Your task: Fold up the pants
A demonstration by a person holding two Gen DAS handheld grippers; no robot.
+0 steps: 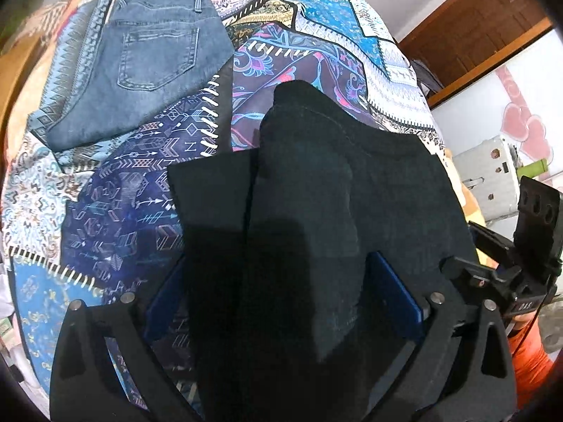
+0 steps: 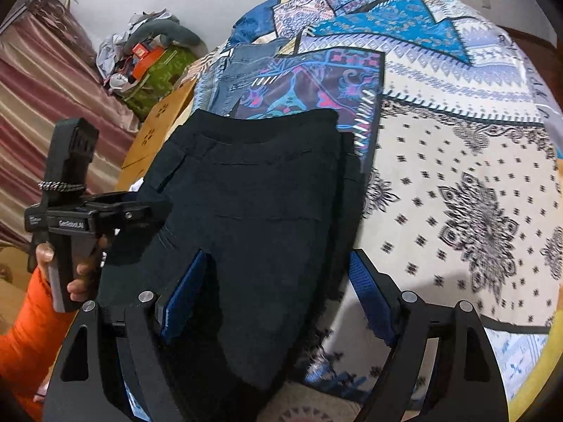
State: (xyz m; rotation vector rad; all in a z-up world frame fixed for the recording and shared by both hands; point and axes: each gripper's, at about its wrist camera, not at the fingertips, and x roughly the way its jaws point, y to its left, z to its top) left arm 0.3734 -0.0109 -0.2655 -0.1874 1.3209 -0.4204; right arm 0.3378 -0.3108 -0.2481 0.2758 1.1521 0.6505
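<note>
Black pants [image 2: 253, 190] lie folded on the patterned bedspread [image 2: 457, 176], waistband at the far end. In the left wrist view the black pants [image 1: 352, 183] fill the middle. My left gripper [image 1: 285, 281] is open, its blue pads [image 1: 394, 288] wide apart with dark cloth lying between and over them. My right gripper [image 2: 278, 288] is open too, its blue pads [image 2: 369, 292] astride the near right edge of the pants. The left gripper's body [image 2: 70, 211] shows at the left in the right wrist view, held by a hand in an orange sleeve.
Folded blue jeans [image 1: 140, 70] lie at the far left of the bed, also visible in the right wrist view [image 2: 242, 66]. A pile of clutter [image 2: 147, 56] and a striped curtain [image 2: 42, 98] stand beyond the bed's left side. A wooden door [image 1: 475, 28] is at the right.
</note>
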